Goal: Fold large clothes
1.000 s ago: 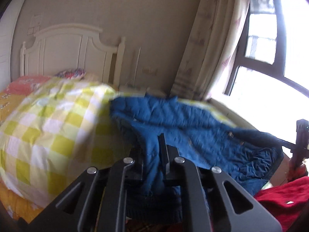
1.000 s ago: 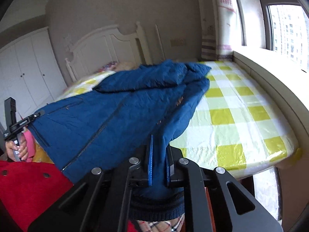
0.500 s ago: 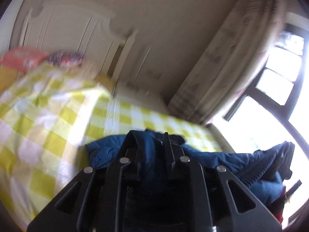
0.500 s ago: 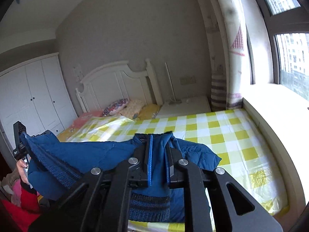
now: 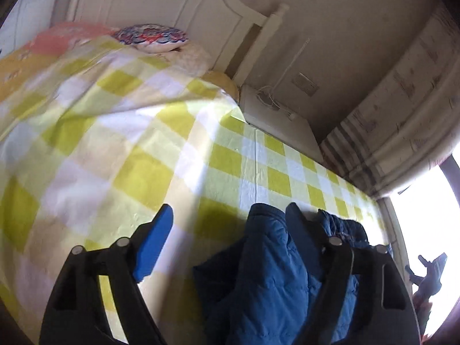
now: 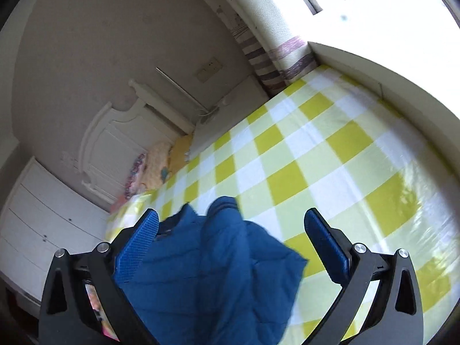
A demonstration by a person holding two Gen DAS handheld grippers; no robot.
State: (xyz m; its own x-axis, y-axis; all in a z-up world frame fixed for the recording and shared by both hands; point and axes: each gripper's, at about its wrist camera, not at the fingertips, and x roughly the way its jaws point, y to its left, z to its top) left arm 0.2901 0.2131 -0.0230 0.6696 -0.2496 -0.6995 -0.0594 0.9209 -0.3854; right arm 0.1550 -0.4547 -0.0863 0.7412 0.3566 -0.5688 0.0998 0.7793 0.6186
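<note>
A blue quilted jacket (image 5: 270, 276) lies bunched on the yellow-checked bed sheet (image 5: 138, 172). My left gripper (image 5: 230, 215) hangs just over it, jaws opening. The jacket's folds lean against the black right finger (image 5: 302, 235), and the blue left pad (image 5: 155, 241) is bare over the sheet. In the right wrist view the jacket (image 6: 212, 276) sits loose between the jaws of my right gripper (image 6: 230, 218), which are opening wide. It brushes the left pad (image 6: 141, 241) and stands apart from the right pad (image 6: 325, 244). Neither gripper pinches the cloth.
A white headboard (image 5: 218, 5) and patterned pillows (image 5: 152, 36) are at the bed's far end, beside a white nightstand (image 5: 276, 115). A striped curtain (image 5: 402, 120) and a window ledge (image 6: 373, 46) run along the bed's far side. A white wardrobe (image 6: 43, 230) stands at the left.
Both grippers were shut on the jacket's edge and swung it across the bed. Now both pairs of jaws have spread and the jacket rests loose on the sheet.
</note>
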